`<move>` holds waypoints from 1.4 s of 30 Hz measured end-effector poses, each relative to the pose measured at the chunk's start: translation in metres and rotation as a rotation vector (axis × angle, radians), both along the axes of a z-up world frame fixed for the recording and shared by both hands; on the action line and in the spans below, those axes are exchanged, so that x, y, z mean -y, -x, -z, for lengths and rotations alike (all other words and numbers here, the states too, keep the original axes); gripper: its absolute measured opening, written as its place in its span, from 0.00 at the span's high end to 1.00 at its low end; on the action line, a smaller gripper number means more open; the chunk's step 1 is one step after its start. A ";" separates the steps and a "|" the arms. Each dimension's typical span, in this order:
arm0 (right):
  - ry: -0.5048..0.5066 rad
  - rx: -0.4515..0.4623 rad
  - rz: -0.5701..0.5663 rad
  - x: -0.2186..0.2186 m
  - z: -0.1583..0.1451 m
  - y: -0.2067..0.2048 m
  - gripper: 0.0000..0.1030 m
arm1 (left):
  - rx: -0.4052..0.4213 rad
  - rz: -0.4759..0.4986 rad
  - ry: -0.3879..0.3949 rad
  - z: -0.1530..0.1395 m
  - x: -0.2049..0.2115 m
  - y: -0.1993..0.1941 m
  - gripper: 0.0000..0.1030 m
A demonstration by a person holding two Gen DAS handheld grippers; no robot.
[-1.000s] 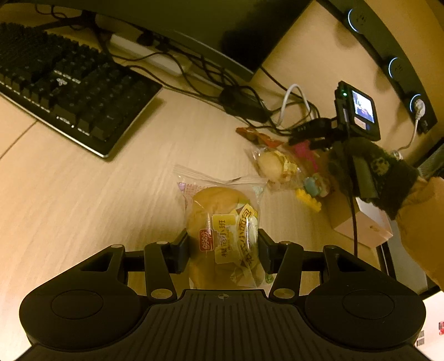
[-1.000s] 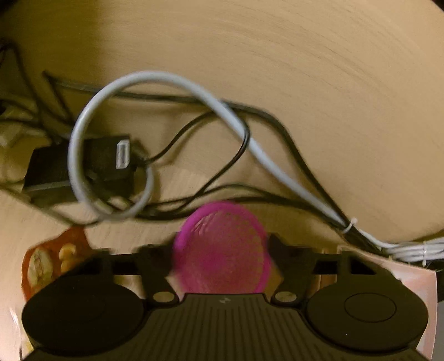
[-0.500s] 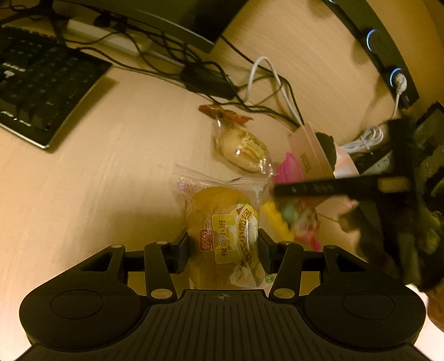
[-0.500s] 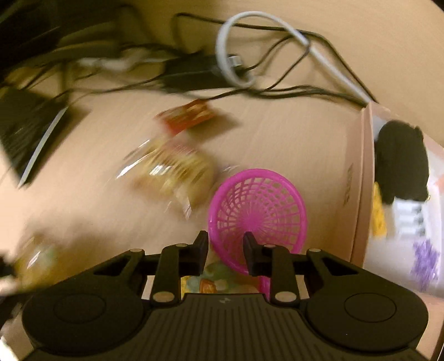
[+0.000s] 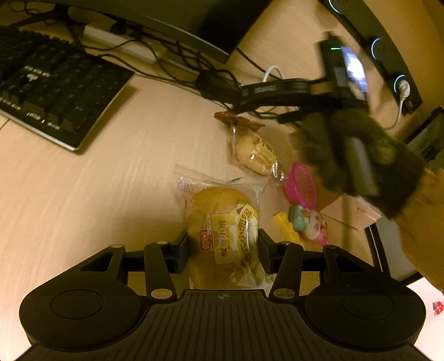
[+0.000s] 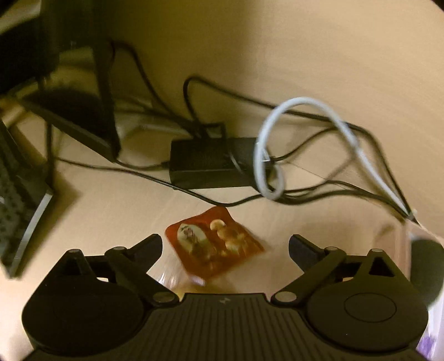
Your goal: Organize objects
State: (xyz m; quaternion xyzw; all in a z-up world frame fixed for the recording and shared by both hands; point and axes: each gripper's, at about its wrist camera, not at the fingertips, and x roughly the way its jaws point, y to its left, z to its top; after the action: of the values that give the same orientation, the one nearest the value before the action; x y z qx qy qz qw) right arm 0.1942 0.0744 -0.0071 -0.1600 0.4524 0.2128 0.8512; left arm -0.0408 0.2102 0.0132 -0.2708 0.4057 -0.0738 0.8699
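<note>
My left gripper (image 5: 223,251) holds the bun (image 5: 222,222), a round bread in a clear wrapper with a yellow label; both pads press its sides and its far end sticks out over the desk (image 5: 97,194). Just beyond it, to the right, lies a second snack (image 5: 255,152), a pale pastry in clear film with a red-brown end pointing far. Right of the bun sit a pink basket (image 5: 301,184), tipped on its side, and nearer than that a small toy (image 5: 308,222) with a blue and pink face, touching a yellow piece (image 5: 285,227). A pink box (image 5: 358,208) edge shows behind them at the right.

My right gripper (image 6: 225,245) has just been opening and now stands wide, pads well apart, touching nothing. Between and below the fingers lies the red-brown end of the snack packet (image 6: 215,245), blurred. In the left view that gripper hangs above the basket and pastry, gripped by a gloved hand (image 5: 360,155).

Farther off, a black adapter (image 6: 211,163) lies among dark cables, with a white cable (image 6: 277,122) looping at its right. A keyboard (image 5: 55,91) sits far left, under a monitor (image 5: 166,16).
</note>
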 end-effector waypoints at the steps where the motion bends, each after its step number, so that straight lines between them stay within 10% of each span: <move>1: 0.019 -0.011 -0.007 -0.005 0.007 -0.005 0.05 | -0.003 -0.004 0.005 0.000 -0.002 0.002 0.48; 12: 0.002 -0.004 -0.021 -0.012 -0.009 0.011 0.31 | 0.007 -0.011 0.005 -0.006 -0.007 0.008 0.48; 22: -0.103 0.117 0.066 0.102 -0.082 0.104 0.31 | 0.017 0.132 0.002 -0.010 0.051 -0.005 0.48; 33: -0.054 0.036 0.384 0.265 -0.019 0.179 0.30 | -0.084 0.120 0.011 0.001 0.115 -0.024 0.48; 42: -0.187 0.001 0.397 0.292 0.011 0.210 0.14 | -0.099 0.084 -0.068 -0.012 0.142 -0.025 0.48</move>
State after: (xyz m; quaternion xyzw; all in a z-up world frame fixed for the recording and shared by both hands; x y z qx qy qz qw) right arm -0.0159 -0.2175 -0.0177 0.0118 0.4527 0.0821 0.8878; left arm -0.0154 0.0686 0.0254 -0.2274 0.4615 -0.0830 0.8535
